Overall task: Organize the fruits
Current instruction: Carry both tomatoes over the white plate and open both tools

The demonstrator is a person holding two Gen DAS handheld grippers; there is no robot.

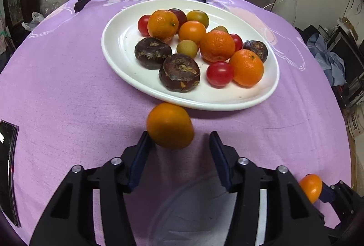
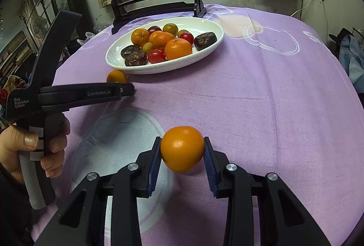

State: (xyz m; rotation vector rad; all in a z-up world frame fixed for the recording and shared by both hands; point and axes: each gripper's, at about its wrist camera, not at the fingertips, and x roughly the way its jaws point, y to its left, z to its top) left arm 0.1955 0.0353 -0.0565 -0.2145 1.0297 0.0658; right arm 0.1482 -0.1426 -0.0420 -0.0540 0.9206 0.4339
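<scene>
Your right claw (image 2: 182,150) pinches an orange (image 2: 182,148) between both blue pads, low in the centre of the right wrist frame, lifted above the purple-covered bench (image 2: 261,109). Your left claw (image 1: 179,143) stands spread: a second orange (image 1: 170,125) lies at its tips, against the left pad, clear of the right pad, just below the white plate's (image 1: 118,41) near rim. No earlier view is there to compare. On the plate, in the upper middle of the left wrist frame, you have four oranges, three dark brown water chestnuts, three red tomatoes, one dark purple tomato and three yellow-green fruits.
</scene>
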